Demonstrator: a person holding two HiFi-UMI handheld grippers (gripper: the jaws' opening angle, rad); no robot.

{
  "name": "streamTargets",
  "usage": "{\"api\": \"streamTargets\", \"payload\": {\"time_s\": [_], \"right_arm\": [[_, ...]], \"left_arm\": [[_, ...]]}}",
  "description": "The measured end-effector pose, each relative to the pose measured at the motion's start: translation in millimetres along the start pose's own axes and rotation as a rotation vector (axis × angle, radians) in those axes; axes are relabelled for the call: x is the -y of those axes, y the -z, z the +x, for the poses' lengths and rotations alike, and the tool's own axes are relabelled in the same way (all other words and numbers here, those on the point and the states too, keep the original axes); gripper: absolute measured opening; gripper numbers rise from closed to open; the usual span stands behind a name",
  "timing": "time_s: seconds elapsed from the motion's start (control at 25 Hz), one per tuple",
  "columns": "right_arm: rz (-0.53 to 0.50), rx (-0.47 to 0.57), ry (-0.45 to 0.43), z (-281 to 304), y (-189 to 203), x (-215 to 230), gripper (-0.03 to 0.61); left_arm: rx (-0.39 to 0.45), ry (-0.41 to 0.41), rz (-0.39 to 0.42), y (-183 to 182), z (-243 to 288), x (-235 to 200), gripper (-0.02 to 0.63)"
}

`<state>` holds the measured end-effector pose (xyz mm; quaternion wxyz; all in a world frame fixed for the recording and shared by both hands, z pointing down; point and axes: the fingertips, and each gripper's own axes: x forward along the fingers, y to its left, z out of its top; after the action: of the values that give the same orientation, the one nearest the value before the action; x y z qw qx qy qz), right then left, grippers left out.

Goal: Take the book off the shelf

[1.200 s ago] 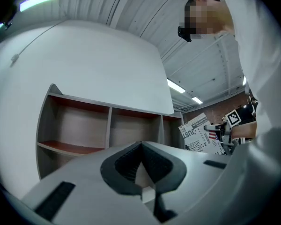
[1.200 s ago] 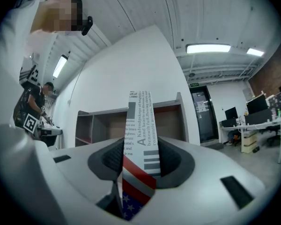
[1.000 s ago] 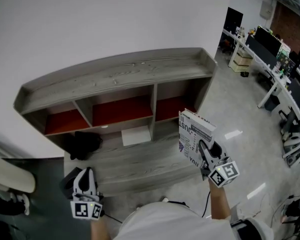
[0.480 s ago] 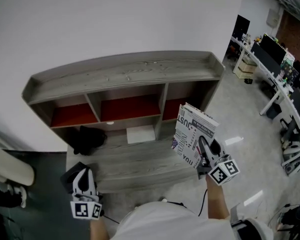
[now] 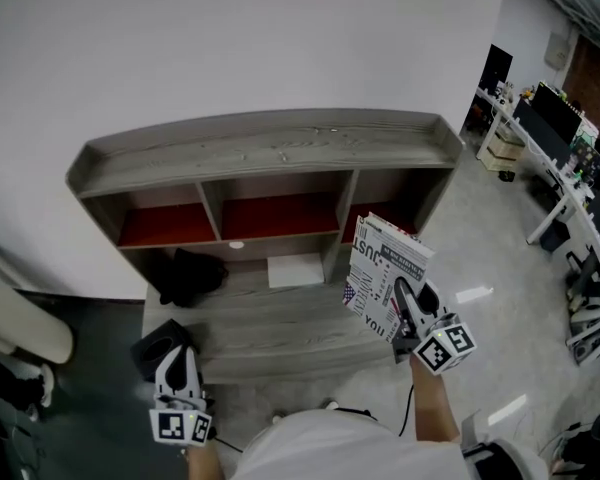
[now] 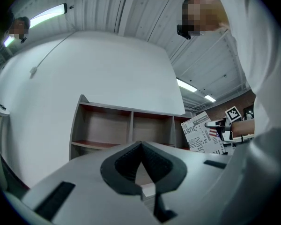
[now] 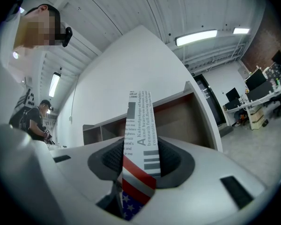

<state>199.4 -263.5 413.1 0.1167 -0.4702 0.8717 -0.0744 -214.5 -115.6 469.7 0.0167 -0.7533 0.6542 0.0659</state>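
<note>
two grippers are held low, close to the person. the left gripper (image 5: 177,360) has its jaws pressed together with nothing between them, just beside a small black thing (image 5: 152,344). the right gripper (image 5: 401,293) has its jaws clamped on the lower edge of the book (image 5: 382,268), which stands upright in the air, clear of the shelf (image 5: 270,148) and in front of its right compartment. on the shelf's lower board lie a black bag (image 5: 192,275) and a white sheet (image 5: 296,270). far right stand office desks (image 5: 565,168) with monitors.
</note>
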Motion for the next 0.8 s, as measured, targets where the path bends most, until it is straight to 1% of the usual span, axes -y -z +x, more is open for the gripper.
{"api": "streamTargets", "payload": {"time_s": [0.24, 0.48, 0.64, 0.8], "right_arm": [[0.006, -0.013, -0.022, 2.6, 8.8, -20.9, 0.173], [-0.026, -0.016, -0.025, -1.8, 12.6, -40.1, 0.173], [-0.043, -0.022, -0.024, -9.2, 14.4, -49.9, 0.173], [-0.049, -0.010, -0.017, -15.6, 13.9, -58.6, 0.173]], "left_arm": [[-0.006, -0.013, -0.018, 5.2, -18.5, -6.6, 0.015], [-0.015, -0.021, -0.041, 15.1, -37.8, -13.1, 0.015], [-0.022, -0.010, -0.058, 22.0, -47.2, -11.5, 0.015], [-0.018, 0.013, -0.056, 21.1, -48.3, -12.7, 0.015]]}}
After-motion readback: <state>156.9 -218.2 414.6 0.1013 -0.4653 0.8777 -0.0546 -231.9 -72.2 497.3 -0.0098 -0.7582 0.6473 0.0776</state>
